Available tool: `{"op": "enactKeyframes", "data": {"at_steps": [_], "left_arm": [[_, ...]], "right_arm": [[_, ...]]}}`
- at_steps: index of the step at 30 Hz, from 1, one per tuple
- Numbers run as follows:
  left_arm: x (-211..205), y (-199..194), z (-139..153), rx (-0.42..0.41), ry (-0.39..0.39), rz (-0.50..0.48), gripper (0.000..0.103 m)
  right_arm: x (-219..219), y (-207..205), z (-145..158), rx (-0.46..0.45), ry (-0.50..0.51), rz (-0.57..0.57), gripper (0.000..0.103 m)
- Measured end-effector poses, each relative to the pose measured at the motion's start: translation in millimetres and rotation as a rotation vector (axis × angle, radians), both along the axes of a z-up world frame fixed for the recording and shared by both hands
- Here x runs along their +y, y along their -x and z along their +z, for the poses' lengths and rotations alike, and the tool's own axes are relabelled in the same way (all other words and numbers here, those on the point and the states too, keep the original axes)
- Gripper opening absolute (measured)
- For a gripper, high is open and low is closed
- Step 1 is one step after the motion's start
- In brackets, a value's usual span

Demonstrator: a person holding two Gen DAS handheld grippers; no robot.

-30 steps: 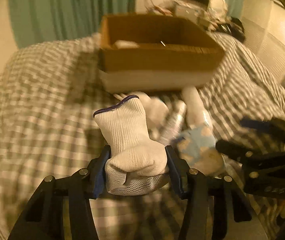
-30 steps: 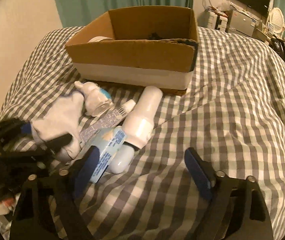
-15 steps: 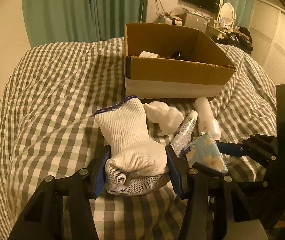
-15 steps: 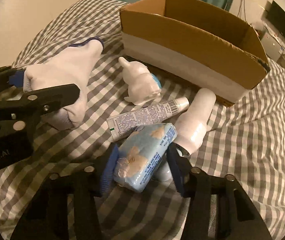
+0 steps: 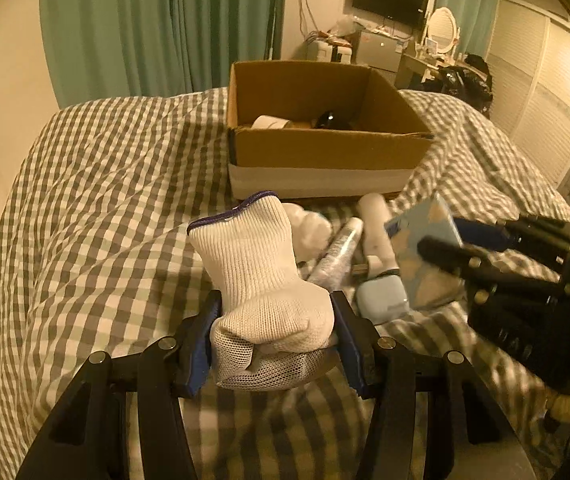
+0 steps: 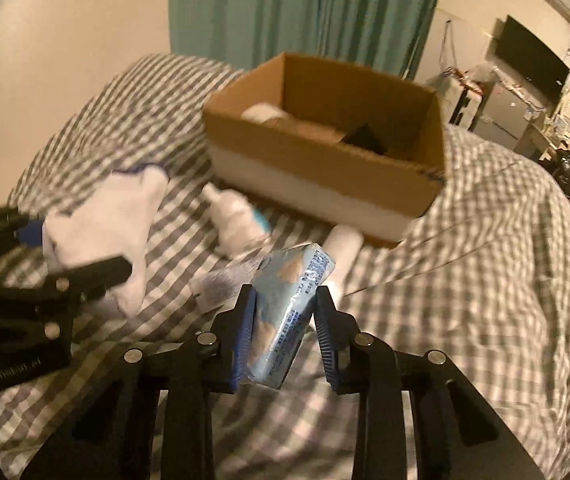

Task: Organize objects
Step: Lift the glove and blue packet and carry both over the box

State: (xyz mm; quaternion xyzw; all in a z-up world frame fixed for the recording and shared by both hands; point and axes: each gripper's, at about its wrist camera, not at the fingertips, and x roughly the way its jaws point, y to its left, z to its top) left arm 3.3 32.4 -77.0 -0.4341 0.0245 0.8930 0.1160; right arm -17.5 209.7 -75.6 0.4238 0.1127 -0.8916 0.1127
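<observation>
My left gripper (image 5: 273, 340) is shut on a white knitted glove (image 5: 257, 276) with a dark blue cuff, held above the checked bedspread; it also shows in the right wrist view (image 6: 105, 236). My right gripper (image 6: 285, 320) is shut on a light blue tissue pack (image 6: 289, 308), lifted off the bed; the pack also shows in the left wrist view (image 5: 425, 256). An open cardboard box (image 5: 325, 148) stands ahead on the bed (image 6: 485, 280), holding a white item and a dark item.
Between the grippers and the box lie a white bunny-shaped bottle (image 6: 237, 224), a tube (image 5: 339, 252) and a white bottle with a blue cap (image 5: 377, 264). Green curtains, a TV and cluttered furniture stand behind the bed.
My right gripper closed on the tissue pack and lifted it off the bed. My left gripper kept hold of the glove and rose slightly.
</observation>
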Motion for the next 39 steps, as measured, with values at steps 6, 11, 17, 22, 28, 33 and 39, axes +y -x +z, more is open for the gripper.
{"op": "enactKeyframes", "data": {"at_steps": [6,11,17,22,28,33,39], "left_arm": [[7,-16,21,0.033,-0.017,-0.020,0.054],[13,-31,40,0.073,-0.006,-0.032,0.054],[19,-43,62,0.103,-0.025,-0.051,0.054],[25,-50,85,0.147,-0.026,-0.065,0.054],[30,-50,119,0.215,0.006,-0.057,0.054],[33,-39,145,0.254,0.008,-0.050,0.054],[39,-11,176,0.306,0.005,-0.031,0.054]], "right_arm": [[17,-12,34,0.066,0.006,-0.019,0.029],[17,-28,57,0.117,0.006,-0.012,0.029],[15,-49,81,0.157,0.010,0.017,0.029],[12,-65,101,0.204,-0.026,0.029,0.029],[14,-81,130,0.266,-0.033,0.035,0.029],[19,-83,160,0.318,-0.033,0.039,0.029],[26,-70,193,0.367,-0.030,0.038,0.029]]}}
